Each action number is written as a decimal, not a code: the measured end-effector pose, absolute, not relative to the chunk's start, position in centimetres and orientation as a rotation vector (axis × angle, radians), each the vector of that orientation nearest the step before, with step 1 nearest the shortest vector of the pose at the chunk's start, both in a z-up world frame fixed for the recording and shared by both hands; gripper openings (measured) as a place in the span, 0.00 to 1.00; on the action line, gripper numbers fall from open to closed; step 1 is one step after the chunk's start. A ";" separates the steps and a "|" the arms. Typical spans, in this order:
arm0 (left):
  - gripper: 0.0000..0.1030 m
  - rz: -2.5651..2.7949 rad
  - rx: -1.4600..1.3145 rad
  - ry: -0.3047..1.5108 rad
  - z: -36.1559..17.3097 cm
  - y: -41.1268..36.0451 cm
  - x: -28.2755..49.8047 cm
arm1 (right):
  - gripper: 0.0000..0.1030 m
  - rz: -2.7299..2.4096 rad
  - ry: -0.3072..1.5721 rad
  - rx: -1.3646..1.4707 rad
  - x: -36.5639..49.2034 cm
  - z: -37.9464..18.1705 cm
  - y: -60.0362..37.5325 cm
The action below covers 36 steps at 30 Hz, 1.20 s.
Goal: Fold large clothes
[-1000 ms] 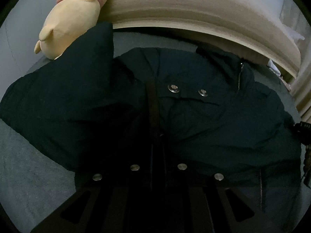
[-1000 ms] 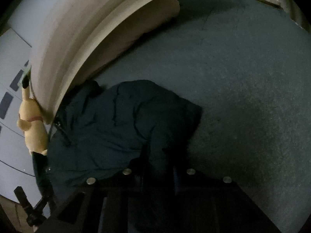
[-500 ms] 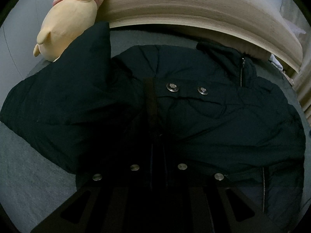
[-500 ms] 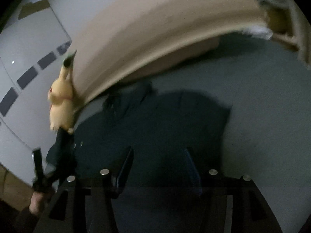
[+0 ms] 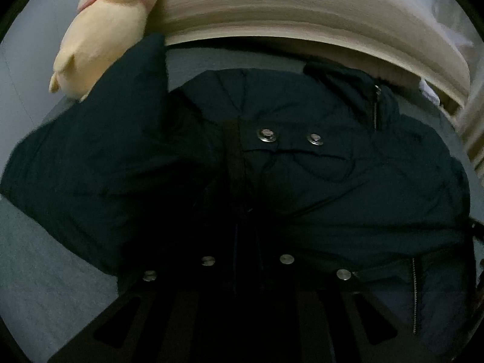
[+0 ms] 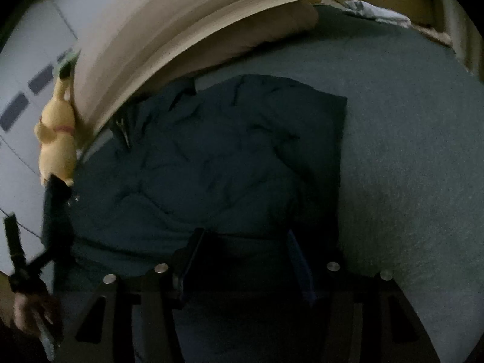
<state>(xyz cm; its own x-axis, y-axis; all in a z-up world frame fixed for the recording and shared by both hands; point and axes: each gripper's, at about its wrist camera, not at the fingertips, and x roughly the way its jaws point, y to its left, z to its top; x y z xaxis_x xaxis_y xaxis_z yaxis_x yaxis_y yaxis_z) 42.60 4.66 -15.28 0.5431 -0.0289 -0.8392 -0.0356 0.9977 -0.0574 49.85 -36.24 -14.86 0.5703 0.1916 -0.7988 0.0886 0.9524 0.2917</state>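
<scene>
A dark navy padded jacket (image 5: 317, 166) lies on the grey bed (image 5: 39, 272), with two metal snaps and a zip showing. Its sleeve (image 5: 99, 151) is lifted up on the left. My left gripper (image 5: 246, 236) is shut on the jacket's fabric, with dark cloth bunched between the fingers. In the right wrist view the jacket (image 6: 217, 163) lies folded on the grey bed (image 6: 408, 166). My right gripper (image 6: 245, 242) is open and empty just above the jacket's near edge; its fingers (image 6: 193, 251) stand wide apart.
A beige headboard (image 5: 302, 21) runs along the back of the bed. A yellow plush toy (image 5: 109, 30) leans against it at the left; it also shows in the right wrist view (image 6: 57, 148). White cloth (image 6: 375, 12) lies at the far corner.
My right gripper has let go of the jacket, opened and pulled back. My left gripper has kept its hold on the fabric and barely shifted.
</scene>
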 end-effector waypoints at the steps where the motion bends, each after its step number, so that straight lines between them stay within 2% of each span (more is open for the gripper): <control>1: 0.20 0.000 -0.052 0.994 -14.8 4.5 42.4 | 0.74 0.052 0.974 0.290 50.1 -14.5 -35.1; 2: 0.36 -0.031 -0.053 0.981 -13.8 4.5 41.9 | 0.85 0.052 0.950 0.276 49.7 -13.5 -34.3; 3: 0.61 -0.070 -0.076 0.951 -12.6 4.8 41.2 | 0.96 0.060 0.914 0.272 49.1 -12.6 -33.9; 4: 0.73 -0.089 -0.098 0.917 -11.6 5.0 40.5 | 1.00 0.074 0.860 0.264 47.9 -11.2 -33.3; 5: 0.82 -0.101 -0.122 0.861 -10.2 5.5 39.4 | 1.00 0.075 0.832 0.254 47.3 -10.5 -32.8; 9: 0.83 -0.138 -0.195 0.753 -6.6 8.8 35.8 | 1.00 0.104 0.786 0.222 44.7 -8.1 -30.7; 14: 0.83 -0.079 -0.427 0.656 -5.6 18.6 32.1 | 1.00 0.167 0.740 0.188 38.9 -7.2 -28.1; 21: 0.83 0.112 -1.028 0.606 -12.7 36.0 32.6 | 1.00 0.136 0.776 0.179 34.9 -11.2 -27.9; 28: 0.83 0.197 -1.126 0.590 -16.2 40.7 36.6 | 1.00 0.056 0.824 0.213 35.1 -15.3 -28.1; 36: 0.82 0.245 -1.176 0.578 -18.4 42.2 37.6 | 1.00 0.052 0.840 0.219 35.1 -16.1 -28.5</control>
